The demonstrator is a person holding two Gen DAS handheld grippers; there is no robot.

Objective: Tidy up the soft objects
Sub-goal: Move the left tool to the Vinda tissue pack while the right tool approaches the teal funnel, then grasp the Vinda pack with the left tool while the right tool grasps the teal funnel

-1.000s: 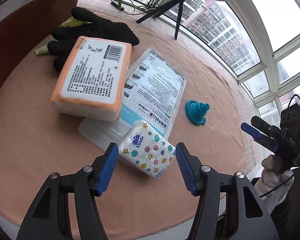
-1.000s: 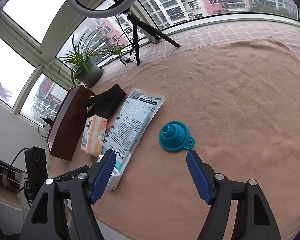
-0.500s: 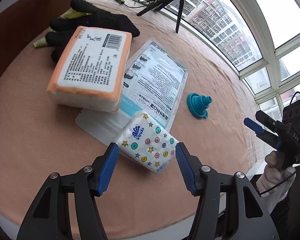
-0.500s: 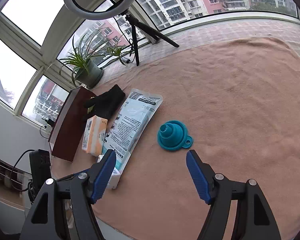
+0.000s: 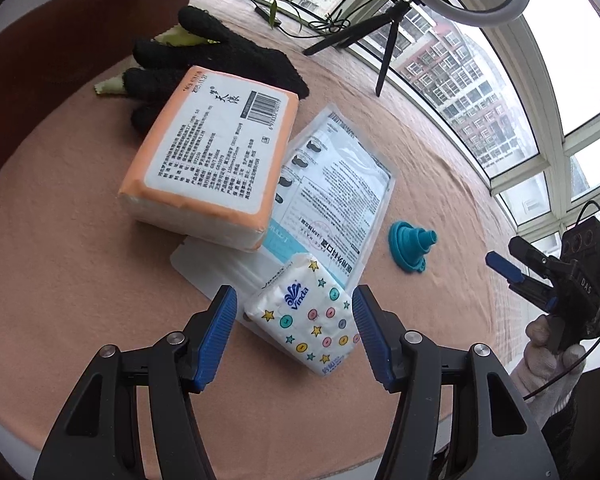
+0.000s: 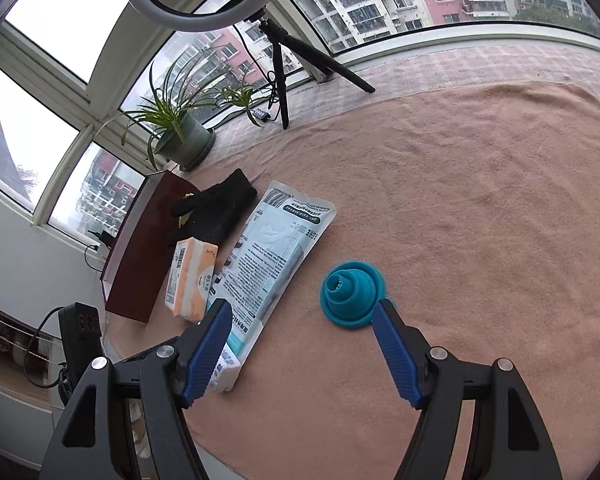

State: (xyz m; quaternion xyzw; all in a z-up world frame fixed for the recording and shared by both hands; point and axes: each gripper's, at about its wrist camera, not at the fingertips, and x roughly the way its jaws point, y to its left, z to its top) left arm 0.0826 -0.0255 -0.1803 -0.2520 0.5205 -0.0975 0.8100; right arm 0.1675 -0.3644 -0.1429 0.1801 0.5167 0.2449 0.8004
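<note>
The left gripper [image 5: 292, 320] is hovering with its jaws spread, and the small star-printed tissue pack [image 5: 306, 316] is lying between the blue pads without either one pressing it. Just ahead of that gripper the pack's far end is resting on the flat mask packet [image 5: 340, 196], with the orange tissue pack [image 5: 212, 156] and the black glove [image 5: 220, 52] further ahead to its left. The right gripper [image 6: 304, 320] is also standing open, empty, with the teal funnel [image 6: 350, 294] sitting just ahead of its right pad.
</note>
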